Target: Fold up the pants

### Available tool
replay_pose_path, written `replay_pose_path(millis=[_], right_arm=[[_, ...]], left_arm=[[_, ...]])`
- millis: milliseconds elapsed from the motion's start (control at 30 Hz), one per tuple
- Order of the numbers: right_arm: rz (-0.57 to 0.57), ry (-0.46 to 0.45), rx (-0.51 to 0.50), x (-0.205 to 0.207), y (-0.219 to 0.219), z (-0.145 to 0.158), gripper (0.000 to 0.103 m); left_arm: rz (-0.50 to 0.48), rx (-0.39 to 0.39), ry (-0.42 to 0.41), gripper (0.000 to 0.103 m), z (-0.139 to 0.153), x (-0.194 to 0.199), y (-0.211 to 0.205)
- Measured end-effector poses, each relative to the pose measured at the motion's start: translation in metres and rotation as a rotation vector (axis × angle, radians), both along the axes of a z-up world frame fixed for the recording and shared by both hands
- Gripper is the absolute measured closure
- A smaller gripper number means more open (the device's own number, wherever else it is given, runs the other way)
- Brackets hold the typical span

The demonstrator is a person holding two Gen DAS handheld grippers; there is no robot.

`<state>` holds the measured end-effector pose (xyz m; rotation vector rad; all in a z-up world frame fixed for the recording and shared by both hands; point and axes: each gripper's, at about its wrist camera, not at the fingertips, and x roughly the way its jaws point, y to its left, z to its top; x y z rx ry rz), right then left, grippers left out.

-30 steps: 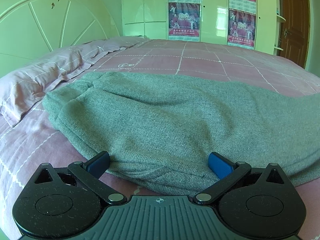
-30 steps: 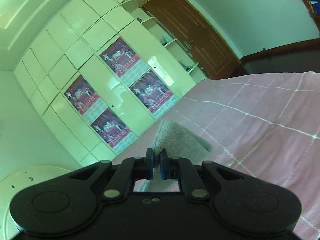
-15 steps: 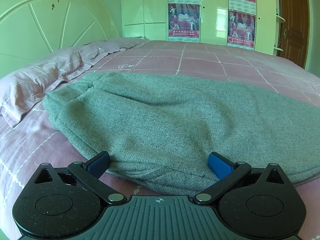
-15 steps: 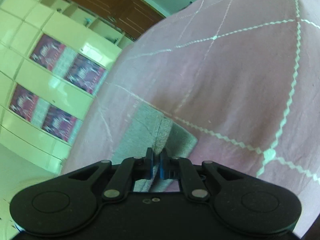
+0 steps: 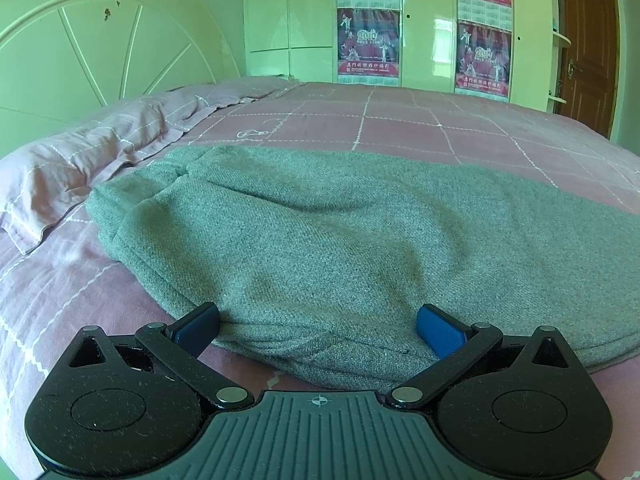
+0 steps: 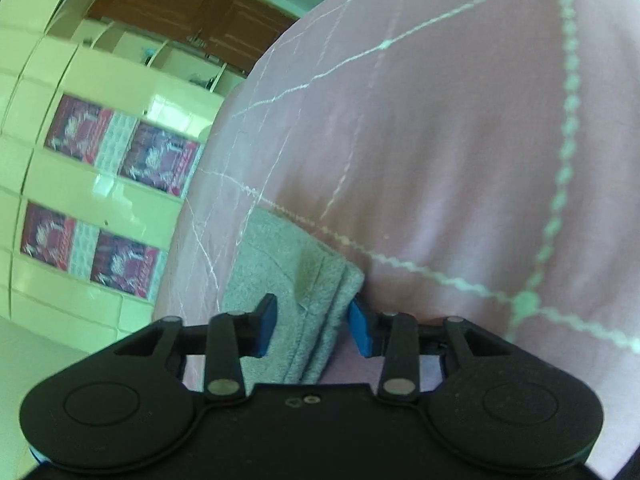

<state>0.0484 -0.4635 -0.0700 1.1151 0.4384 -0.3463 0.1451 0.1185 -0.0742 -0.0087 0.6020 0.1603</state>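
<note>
Grey pants (image 5: 340,240) lie spread across the pink checked bedspread (image 5: 400,128). In the left wrist view my left gripper (image 5: 318,330) stands wide open at the near folded edge of the pants, its blue pads (image 5: 440,334) on either side of the cloth without pinching it. In the right wrist view the layered end of the pants (image 6: 304,280) rests on the bedspread (image 6: 460,160). My right gripper (image 6: 314,328) is low over it, its jaws opening with that cloth end between them and the pads (image 6: 362,332) no longer pressing on it.
A pink pillow (image 5: 80,168) lies at the left below the pale headboard (image 5: 100,48). Pale wardrobes with red posters (image 5: 368,40) line the far wall, and a brown door (image 5: 588,48) stands at the right. The bedspread runs on beyond the pants.
My right gripper came down to the bed with the pants end and rolled; its jaws, shut before, have parted. The pants' right side settled flat. My left gripper stayed put.
</note>
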Motion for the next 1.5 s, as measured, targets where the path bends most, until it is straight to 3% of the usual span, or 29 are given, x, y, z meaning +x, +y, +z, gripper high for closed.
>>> replay_pose_path(millis=[100,167,233,300,333,367,500,533,633,700,800,933,1067,1233,1367,1400,1467,1500], right_arm=[[0.047,-0.117,-0.204,-0.007,0.017,0.051,0.097],[0.053,-0.164,-0.266,-0.017,0.027,0.069,0.097],[0.032,-0.103,-0.252,-0.020,0.022,0.056,0.097],[0.021,0.041,-0.176,-0.013,0.009,0.013,0.097],[0.021,0.065,-0.104,-0.013,0.003,-0.010,0.098],[0.010,0.020,-0.069,-0.018,-0.001,-0.018,0.099],[0.007,0.021,-0.128,-0.028,0.008,0.003,0.087],[-0.025,0.014,-0.178,-0.037,0.012,0.012,0.081],[-0.033,0.008,-0.332,-0.046,0.034,0.040,0.080],[0.086,-0.033,-0.371,-0.032,0.053,0.056,0.080],[0.338,-0.094,-0.421,0.015,0.099,0.077,0.080],[0.705,-0.162,-0.458,0.111,0.200,0.101,0.080],[1.004,-0.161,-0.486,0.202,0.309,0.108,0.080],[1.166,-0.073,-0.525,0.284,0.397,0.096,0.078],[1.244,-0.021,-0.531,0.308,0.430,0.075,0.078],[1.253,-0.004,-0.522,0.314,0.431,0.067,0.078],[1.276,0.017,-0.503,0.327,0.436,0.055,0.078],[1.290,0.024,-0.485,0.331,0.438,0.050,0.078]], left_arm=[[-0.001,0.000,0.004,0.000,0.000,0.000,0.000],[-0.001,0.001,0.003,0.000,0.000,0.000,0.000],[0.000,0.004,-0.002,0.000,0.000,0.000,-0.001],[-0.002,0.005,-0.003,0.000,0.000,0.000,-0.002],[-0.004,0.003,-0.002,0.000,0.000,0.000,-0.001],[-0.006,0.001,0.000,0.000,0.000,0.000,-0.001],[-0.009,-0.005,-0.004,0.000,0.000,0.000,0.002],[-0.007,-0.002,-0.011,0.000,0.000,-0.001,0.001],[-0.003,0.000,-0.033,0.000,0.007,-0.007,0.003],[0.068,0.030,-0.076,0.000,0.021,-0.012,0.010],[0.205,0.002,-0.130,0.000,0.039,-0.016,0.042],[0.308,-0.003,-0.109,0.000,0.046,-0.005,0.088],[0.343,-0.099,-0.056,0.000,0.038,0.013,0.126],[0.351,-0.268,0.013,0.000,0.013,0.038,0.156],[0.342,-0.311,-0.008,0.001,0.003,0.050,0.163],[0.340,-0.321,-0.013,0.006,0.001,0.051,0.165],[0.313,-0.365,-0.024,0.025,-0.003,0.052,0.166],[0.308,-0.374,-0.030,0.028,-0.003,0.053,0.166]])
